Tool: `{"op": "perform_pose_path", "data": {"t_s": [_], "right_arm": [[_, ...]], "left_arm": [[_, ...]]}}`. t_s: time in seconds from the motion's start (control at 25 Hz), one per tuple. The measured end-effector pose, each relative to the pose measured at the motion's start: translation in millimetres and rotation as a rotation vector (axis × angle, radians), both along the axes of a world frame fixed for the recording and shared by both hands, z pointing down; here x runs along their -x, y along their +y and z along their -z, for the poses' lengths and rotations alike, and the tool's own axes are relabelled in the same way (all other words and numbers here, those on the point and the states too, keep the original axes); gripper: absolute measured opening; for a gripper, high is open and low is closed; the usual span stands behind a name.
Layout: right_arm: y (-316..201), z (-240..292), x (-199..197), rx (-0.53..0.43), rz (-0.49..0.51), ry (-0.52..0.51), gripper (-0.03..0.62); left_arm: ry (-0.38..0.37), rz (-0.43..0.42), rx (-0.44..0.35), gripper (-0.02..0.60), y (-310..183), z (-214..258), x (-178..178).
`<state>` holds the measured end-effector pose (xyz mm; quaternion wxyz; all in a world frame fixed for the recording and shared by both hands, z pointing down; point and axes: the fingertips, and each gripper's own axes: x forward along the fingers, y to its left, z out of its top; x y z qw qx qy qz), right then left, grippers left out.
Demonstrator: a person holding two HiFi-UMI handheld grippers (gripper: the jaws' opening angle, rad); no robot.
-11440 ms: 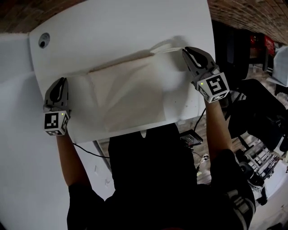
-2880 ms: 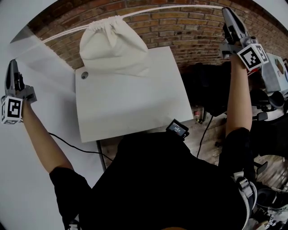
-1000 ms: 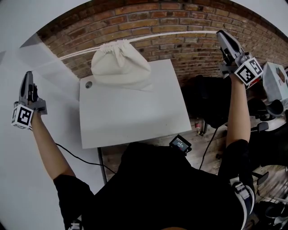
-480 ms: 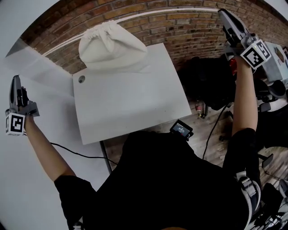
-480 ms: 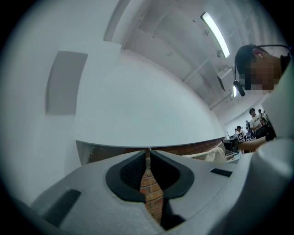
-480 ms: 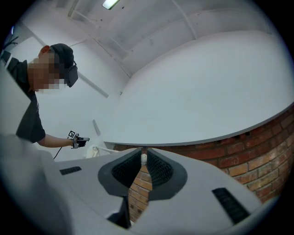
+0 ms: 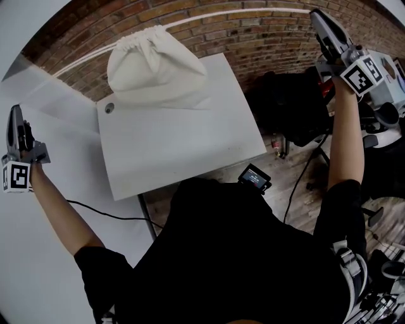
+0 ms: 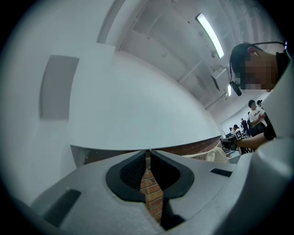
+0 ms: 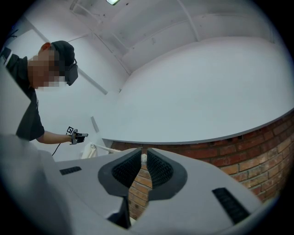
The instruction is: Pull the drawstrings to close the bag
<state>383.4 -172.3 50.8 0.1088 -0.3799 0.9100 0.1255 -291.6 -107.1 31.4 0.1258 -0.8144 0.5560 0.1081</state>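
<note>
The right gripper pinches a white drawstring between its jaw tips; the cord runs left to the pale bag, near the left gripper, before a brick wall

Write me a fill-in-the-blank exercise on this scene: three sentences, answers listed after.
The mouth of the cream bag is cinched ____. The left gripper and the right gripper are each shut on a ____. Behind the white table stands a ____ wall.
Missing words: closed; drawstring; brick.
</note>
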Motion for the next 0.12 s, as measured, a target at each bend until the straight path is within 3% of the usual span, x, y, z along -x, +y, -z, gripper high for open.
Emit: {"op": "perform_pose_path", "data": {"t_s": [0.12], "right_arm": [[0.4, -4.9, -1.3, 0.009, -0.021, 0.003, 0.043]], "left_arm": [[0.01, -0.008, -0.005, 0.04, 1.4, -0.1, 3.0]]}}
